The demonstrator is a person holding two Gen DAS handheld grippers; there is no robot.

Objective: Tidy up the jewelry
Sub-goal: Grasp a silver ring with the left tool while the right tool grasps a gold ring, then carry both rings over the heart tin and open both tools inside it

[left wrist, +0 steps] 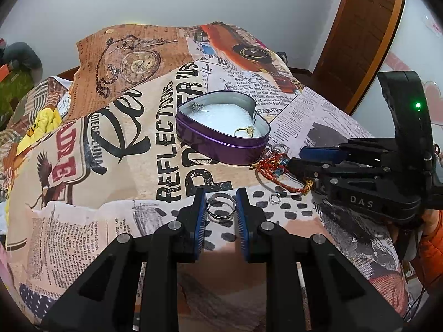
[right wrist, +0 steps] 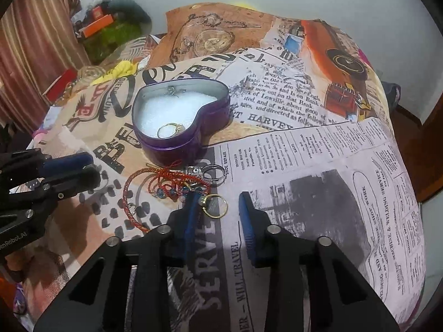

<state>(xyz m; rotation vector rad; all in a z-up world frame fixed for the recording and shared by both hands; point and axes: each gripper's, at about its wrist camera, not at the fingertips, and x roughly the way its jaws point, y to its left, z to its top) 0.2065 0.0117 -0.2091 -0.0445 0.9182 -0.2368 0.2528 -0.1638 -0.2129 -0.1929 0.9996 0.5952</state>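
A purple heart-shaped tin (left wrist: 221, 149) (right wrist: 177, 149) with white padding stands open on the printed cloth. A gold ring (left wrist: 245, 131) (right wrist: 169, 130) and a small silver piece (left wrist: 197, 107) lie in it. My left gripper (left wrist: 220, 207) is open, its jaws either side of a silver ring (left wrist: 220, 207) lying on the cloth. My right gripper (right wrist: 218, 207) is open around a gold ring (right wrist: 215, 206). A red cord bracelet (left wrist: 277, 171) (right wrist: 155, 188) and silver rings (right wrist: 210, 173) lie between the tin and the grippers.
A small silver ring (left wrist: 274, 198) lies right of the left gripper. The cloth (right wrist: 304, 152) covers a rounded, sloping surface. Clutter and a striped curtain (right wrist: 33, 55) are at the far left, and a wooden door (left wrist: 360, 36) at the right.
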